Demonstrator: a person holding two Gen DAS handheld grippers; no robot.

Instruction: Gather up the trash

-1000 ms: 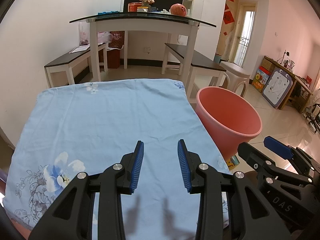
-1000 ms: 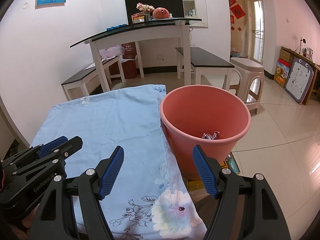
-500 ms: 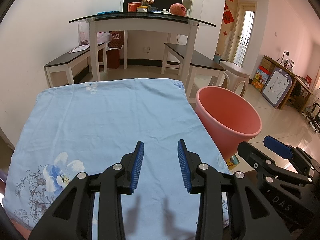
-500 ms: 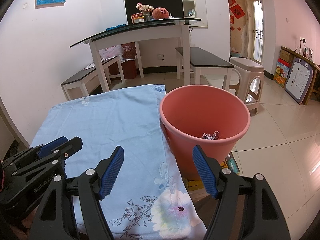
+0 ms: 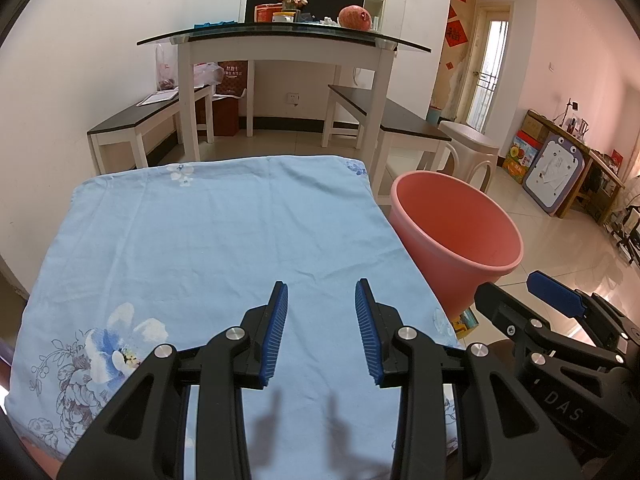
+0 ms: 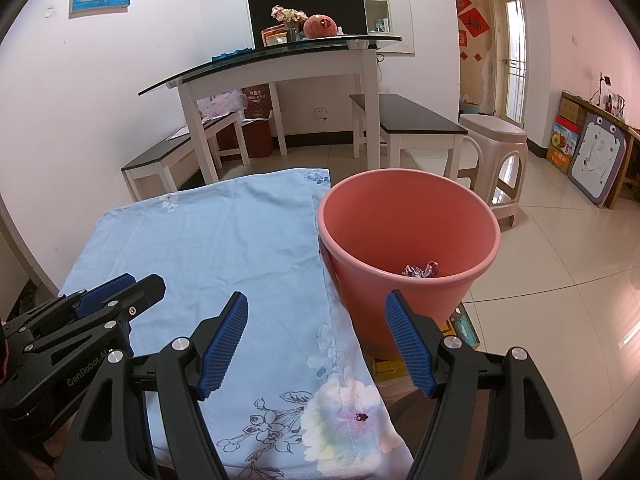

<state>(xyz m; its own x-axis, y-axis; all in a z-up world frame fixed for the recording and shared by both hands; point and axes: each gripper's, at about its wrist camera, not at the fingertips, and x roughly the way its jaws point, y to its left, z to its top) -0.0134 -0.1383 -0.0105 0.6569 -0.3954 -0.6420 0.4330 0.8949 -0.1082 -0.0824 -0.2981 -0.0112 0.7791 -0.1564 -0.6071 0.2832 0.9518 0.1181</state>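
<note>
1. The left tool [image 5: 321,330] hangs tilted downward over the light blue floral cloth [image 5: 224,240] with its jaws a moderate gap apart and nothing between the blue ribbed pads [image 5: 276,332]; only its shadow falls on the cloth below.
2. The right tool [image 6: 316,340] stands with its jaws wide apart and empty, its left pad over the cloth's right edge and its right pad in front of the bucket's wall.
3. Each tool shows in the other's view: the right one low to the right of the left tool, the left one low to the left of the right tool, the two near each other but apart.
4. The cloth covers the tabletop under both tools, with nothing lying on its visible part.
5. Just ahead and right of the right tool, the salmon-pink bucket [image 6: 408,292] stands upright, its rim beside the cloth's right edge.
6. The crumpled trash [image 6: 421,269] lies at the bottom of the bucket, near its front wall.
7. Farther ahead of both tools stand a glass-topped white dining table [image 5: 280,46], two dark-topped benches [image 5: 148,120] and a beige plastic stool [image 6: 494,152].
</note>
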